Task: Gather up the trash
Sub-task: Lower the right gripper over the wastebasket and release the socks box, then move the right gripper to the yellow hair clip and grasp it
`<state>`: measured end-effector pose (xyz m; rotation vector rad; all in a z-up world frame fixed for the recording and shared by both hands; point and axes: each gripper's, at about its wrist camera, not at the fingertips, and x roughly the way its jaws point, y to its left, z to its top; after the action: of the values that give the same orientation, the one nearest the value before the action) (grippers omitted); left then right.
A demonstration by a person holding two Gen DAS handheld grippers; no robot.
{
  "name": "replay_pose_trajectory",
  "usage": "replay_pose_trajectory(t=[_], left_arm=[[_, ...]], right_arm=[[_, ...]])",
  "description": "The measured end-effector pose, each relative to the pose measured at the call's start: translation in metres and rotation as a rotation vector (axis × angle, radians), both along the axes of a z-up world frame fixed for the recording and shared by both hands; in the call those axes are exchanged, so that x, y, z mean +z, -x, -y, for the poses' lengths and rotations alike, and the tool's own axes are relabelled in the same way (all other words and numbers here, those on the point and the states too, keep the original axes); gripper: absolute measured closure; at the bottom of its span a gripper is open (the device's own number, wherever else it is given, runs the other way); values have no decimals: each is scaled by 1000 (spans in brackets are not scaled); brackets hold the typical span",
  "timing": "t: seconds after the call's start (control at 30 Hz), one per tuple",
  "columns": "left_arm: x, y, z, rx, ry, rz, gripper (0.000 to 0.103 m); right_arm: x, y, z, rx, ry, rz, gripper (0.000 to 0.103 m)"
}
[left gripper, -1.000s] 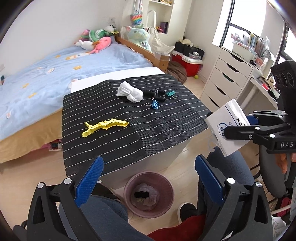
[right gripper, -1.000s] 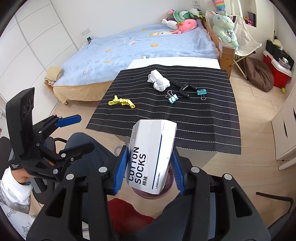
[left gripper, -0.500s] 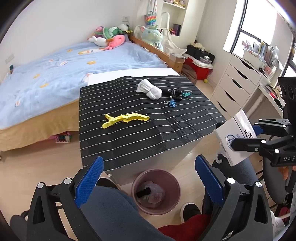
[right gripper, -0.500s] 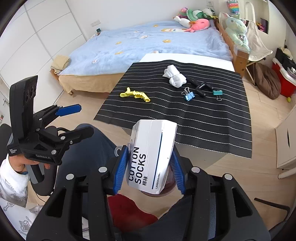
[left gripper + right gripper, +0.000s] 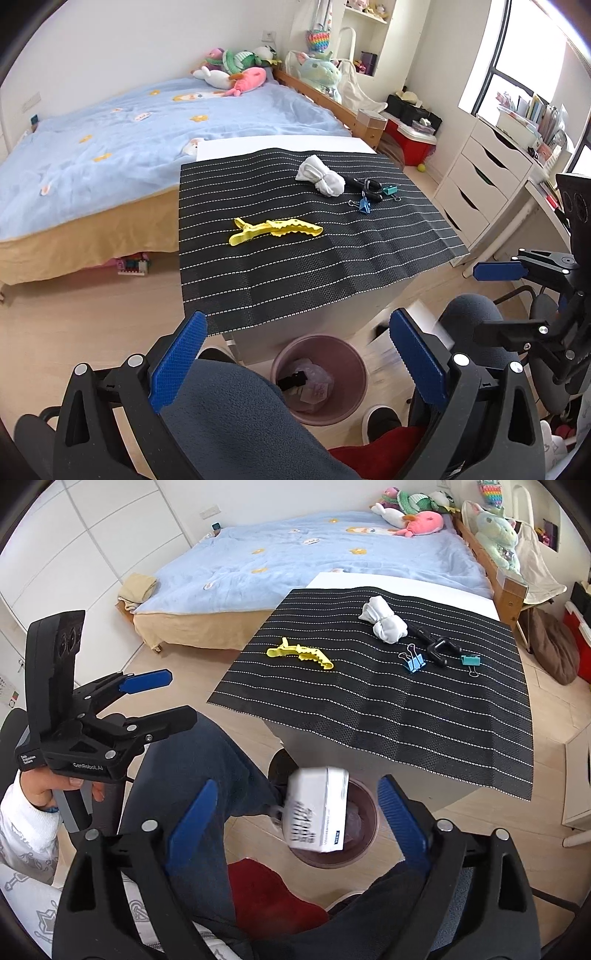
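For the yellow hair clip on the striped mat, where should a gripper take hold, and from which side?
Grip the yellow hair clip across its narrow middle, coming from above. It lies flat and long on the striped mat, so the fingers should straddle its width, with clear mat on both sides.

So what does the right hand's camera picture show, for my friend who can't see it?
The right gripper is opening, and a white box drops free between its blue fingers over a pink bin. Behind is a striped mat with a yellow clip and a white sock.
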<state>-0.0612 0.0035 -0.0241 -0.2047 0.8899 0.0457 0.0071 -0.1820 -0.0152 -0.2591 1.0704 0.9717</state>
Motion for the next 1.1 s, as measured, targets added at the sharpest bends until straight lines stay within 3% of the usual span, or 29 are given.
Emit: replay_pose_trajectory(t=[0.17,0.67,1.1], left_arm=[[0,1,2,-7,0,-2,8],[0,-1,7,-19,-2,-6,8],[3,-7,8,-18,-3,-4,8]], right_arm=[[-2,-2,5,-22,4,1,7],[-4,-22,9,-56,-4,3,6],[0,-67,-48,37,37,38,6]])
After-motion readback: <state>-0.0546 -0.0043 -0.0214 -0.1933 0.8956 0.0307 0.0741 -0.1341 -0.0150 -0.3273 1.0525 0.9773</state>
